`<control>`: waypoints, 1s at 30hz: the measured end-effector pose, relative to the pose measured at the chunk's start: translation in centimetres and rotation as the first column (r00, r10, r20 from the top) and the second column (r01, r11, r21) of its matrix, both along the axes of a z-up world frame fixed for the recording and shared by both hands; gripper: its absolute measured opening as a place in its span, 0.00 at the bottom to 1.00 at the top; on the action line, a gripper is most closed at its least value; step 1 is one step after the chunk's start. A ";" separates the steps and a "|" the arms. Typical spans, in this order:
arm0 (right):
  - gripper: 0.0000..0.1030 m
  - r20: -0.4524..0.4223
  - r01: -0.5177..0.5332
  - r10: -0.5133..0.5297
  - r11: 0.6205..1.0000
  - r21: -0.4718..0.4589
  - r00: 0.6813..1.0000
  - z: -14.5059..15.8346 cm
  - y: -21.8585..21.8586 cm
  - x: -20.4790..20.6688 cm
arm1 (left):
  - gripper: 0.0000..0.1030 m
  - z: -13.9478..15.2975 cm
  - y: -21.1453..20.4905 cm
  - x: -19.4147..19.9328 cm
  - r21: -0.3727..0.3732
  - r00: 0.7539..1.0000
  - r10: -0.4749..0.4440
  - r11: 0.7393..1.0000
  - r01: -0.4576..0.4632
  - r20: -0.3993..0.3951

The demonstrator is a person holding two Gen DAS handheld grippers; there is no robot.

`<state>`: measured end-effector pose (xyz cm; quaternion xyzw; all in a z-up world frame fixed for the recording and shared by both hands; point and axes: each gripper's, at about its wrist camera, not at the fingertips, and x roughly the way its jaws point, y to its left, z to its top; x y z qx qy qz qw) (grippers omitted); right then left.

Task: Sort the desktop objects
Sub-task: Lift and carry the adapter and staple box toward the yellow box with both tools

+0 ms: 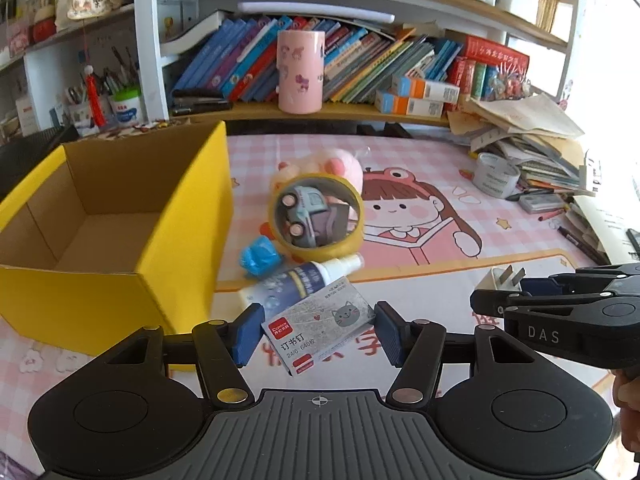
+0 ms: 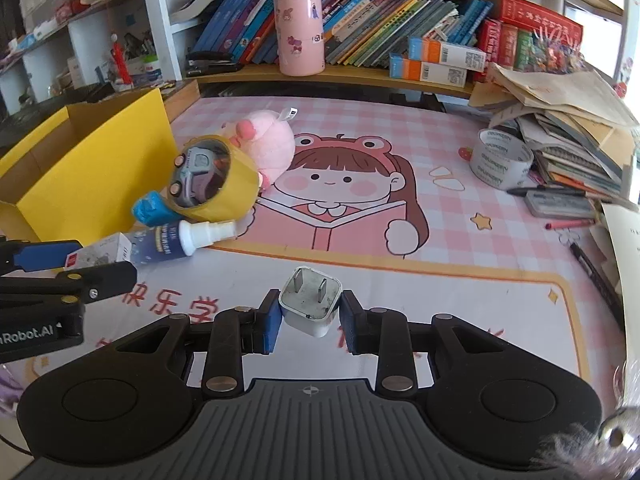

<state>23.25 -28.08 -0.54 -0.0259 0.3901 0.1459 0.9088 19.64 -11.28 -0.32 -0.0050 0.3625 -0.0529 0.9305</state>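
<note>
Left wrist view: we are holding a staple box [image 1: 316, 330] in the left gripper [image 1: 316, 332], and the right gripper [image 2: 309, 316] is clamping a charger plug [image 2: 310, 304]. Both seem lifted; next we should carry them into the yellow box [image 1: 188, 216].

Your left hand-held gripper [image 1: 318, 334] is matte black with blue ribbed pads [image 1: 248, 334], brass-coloured pivot pins, round side discs and a grooved grey base bearing a crosshair mark. Your right hand-held gripper [image 2: 310, 322] matches; its side reads "DAS".
</note>
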 end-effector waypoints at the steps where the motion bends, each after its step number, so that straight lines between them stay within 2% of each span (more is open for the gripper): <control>1: 0.28 0.000 0.008 -0.008 1.000 0.003 1.000 0.1 0.2 -0.3 | 0.58 0.1 0.4 -0.3 -0.001 1.000 -0.004 1.000 0.004 0.002; 11: 0.28 0.026 0.037 -0.037 0.999 -0.002 0.999 0.6 3.8 -3.2 | 0.58 0.3 4.1 -2.5 -0.006 0.999 -0.045 0.999 0.045 0.022; 14: 0.28 0.001 0.069 -0.069 0.998 0.002 0.998 0.3 4.8 -4.0 | 0.58 0.2 5.3 -3.9 -0.023 0.998 -0.059 0.998 0.060 0.011; 16: 0.28 -0.012 0.063 -0.063 0.998 -0.011 0.998 0.1 5.8 -4.9 | 0.58 0.0 6.2 -4.9 -0.015 0.998 -0.057 0.998 0.057 0.012; 20: 0.28 -0.006 0.034 -0.035 0.999 -0.036 0.999 0.0 8.1 -6.9 | 0.58 0.0 8.8 -6.3 -0.051 0.999 -0.032 0.998 0.032 -0.006; 30: 0.28 0.000 0.023 -0.023 0.999 -0.035 1.000 -0.3 12.7 -12.1 | 0.58 0.1 12.8 -10.9 -0.026 0.997 -0.072 0.997 0.072 -0.001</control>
